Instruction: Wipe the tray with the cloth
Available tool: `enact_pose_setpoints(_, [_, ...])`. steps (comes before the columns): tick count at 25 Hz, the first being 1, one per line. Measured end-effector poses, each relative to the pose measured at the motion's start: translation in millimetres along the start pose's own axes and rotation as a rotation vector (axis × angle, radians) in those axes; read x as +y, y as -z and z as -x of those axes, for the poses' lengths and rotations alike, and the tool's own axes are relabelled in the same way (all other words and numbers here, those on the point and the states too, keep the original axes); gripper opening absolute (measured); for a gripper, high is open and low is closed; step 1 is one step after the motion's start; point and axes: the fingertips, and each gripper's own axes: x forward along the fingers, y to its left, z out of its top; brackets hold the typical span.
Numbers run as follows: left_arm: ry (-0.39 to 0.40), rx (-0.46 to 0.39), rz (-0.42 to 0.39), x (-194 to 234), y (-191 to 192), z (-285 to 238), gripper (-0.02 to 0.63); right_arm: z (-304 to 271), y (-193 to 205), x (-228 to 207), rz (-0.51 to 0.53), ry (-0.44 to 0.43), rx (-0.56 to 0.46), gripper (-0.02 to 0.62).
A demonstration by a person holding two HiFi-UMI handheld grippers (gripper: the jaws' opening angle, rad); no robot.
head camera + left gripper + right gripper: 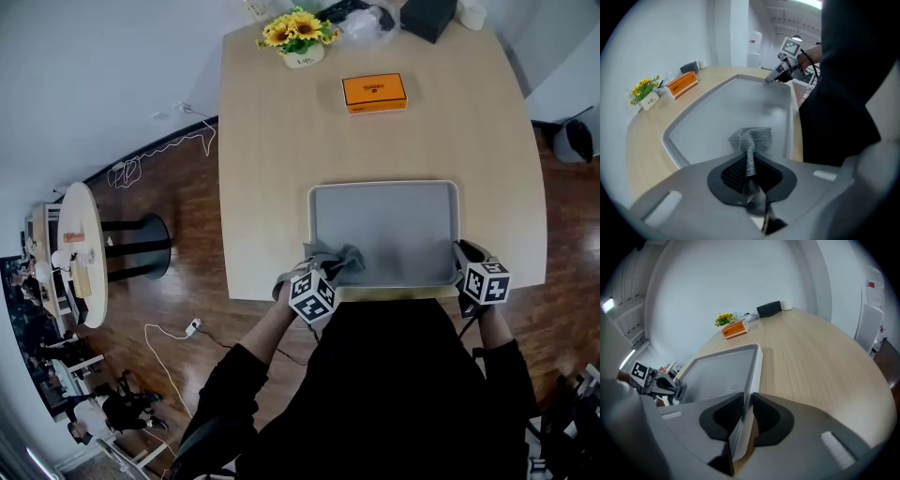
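A grey tray point(394, 225) lies at the near edge of the wooden table point(272, 169). A grey mesh cloth point(336, 261) sits bunched at the tray's near left corner. My left gripper point(323, 272) is shut on the cloth point(751, 140), which sticks out between the pads point(736, 171) over the tray floor point(726, 112). My right gripper point(466, 258) is at the tray's near right corner. Its jaws straddle the tray's rim point(757, 357), and the pads point(726, 416) close on the wall. The left gripper view shows the right gripper point(771, 79) at the tray's far corner.
An orange box point(374, 93) lies beyond the tray, mid-table. A pot of sunflowers point(298, 37) and a black box point(427, 17) stand at the far edge. The table's near edge runs just under the tray. A round white table point(84, 253) and cables are on the floor at left.
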Motion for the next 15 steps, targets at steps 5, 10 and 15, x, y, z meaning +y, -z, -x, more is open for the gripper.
enact_pose_setpoints(5, [-0.093, -0.044, -0.08, 94.1, -46.7, -18.2, 0.006, -0.8, -0.4, 0.3, 0.001, 0.015, 0.002, 0.063])
enact_pose_setpoints(10, [-0.187, -0.055, -0.015, 163.3, -73.4, -24.9, 0.006, -1.2, -1.0, 0.5, -0.018, 0.013, -0.02, 0.063])
enact_pose_setpoints(15, [-0.188, -0.1, 0.088, 147.4, -71.4, -21.9, 0.006, -2.4, -1.1, -1.6, -0.035, 0.016, -0.037, 0.063])
